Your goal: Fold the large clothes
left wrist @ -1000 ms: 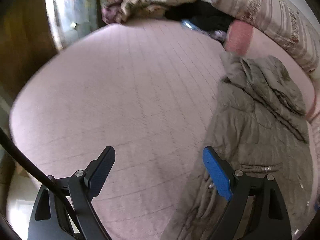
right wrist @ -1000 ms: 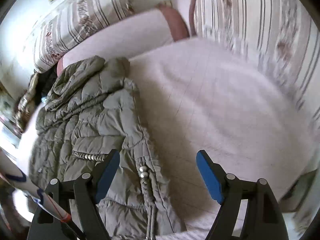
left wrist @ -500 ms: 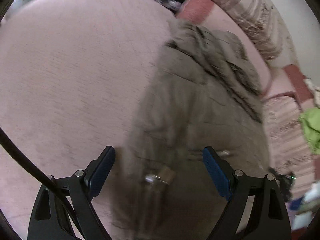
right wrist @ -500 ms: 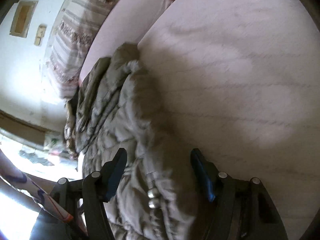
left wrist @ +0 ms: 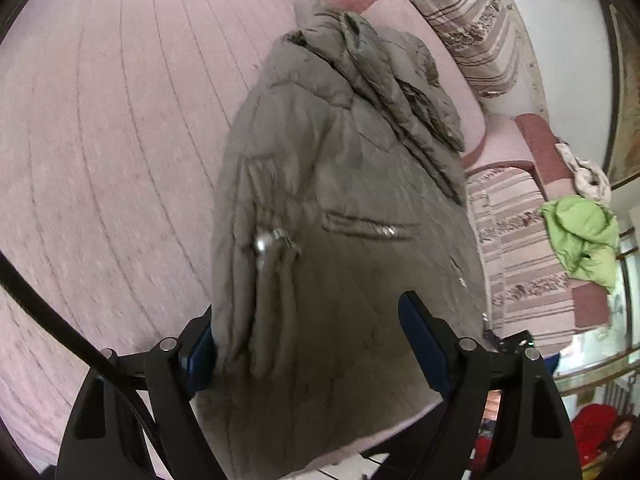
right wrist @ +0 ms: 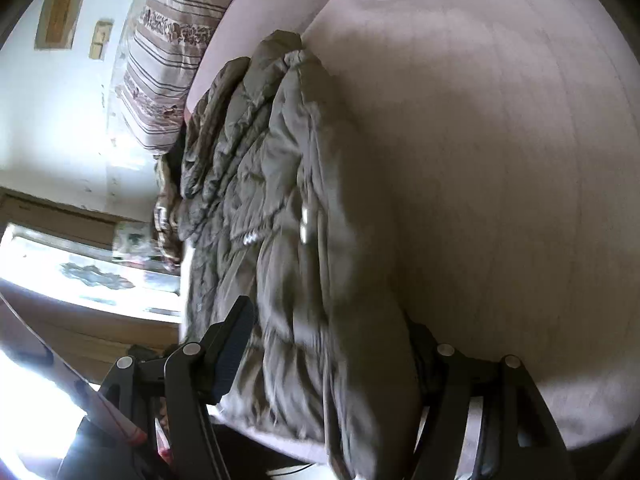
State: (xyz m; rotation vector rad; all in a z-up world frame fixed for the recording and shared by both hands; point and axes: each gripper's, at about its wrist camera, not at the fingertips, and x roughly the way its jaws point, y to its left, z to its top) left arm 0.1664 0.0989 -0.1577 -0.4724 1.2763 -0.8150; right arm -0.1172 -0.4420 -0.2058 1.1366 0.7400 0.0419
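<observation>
An olive-grey puffer jacket [left wrist: 340, 160] lies lengthwise on a pink quilted bed [left wrist: 120, 160], hood at the far end and hem nearest me. Its silver drawstring toggles [left wrist: 272, 240] and a zipped pocket [left wrist: 372, 228] face up. My left gripper [left wrist: 310, 348] straddles the hem and its jaws are closing; the jacket's side edge covers part of the left pad, and the right pad [left wrist: 420, 344] rests above the fabric. In the right wrist view the jacket [right wrist: 280, 200] fills the gap of my right gripper [right wrist: 328, 344], hiding the right finger. Neither grip looks pressed.
A striped bolster [left wrist: 460, 20] leans at the head of the bed, with striped cushions to the right. A bright green garment [left wrist: 580, 236] lies on furniture beyond the bed's edge. The bed [right wrist: 500, 160] stretches bare beside the jacket. A bright window [right wrist: 80, 272] is at the left.
Both grippers tipped down and closed in on the jacket's hem. The left swung from the bare bedcover onto the jacket. The jacket now sits between both pairs of jaws.
</observation>
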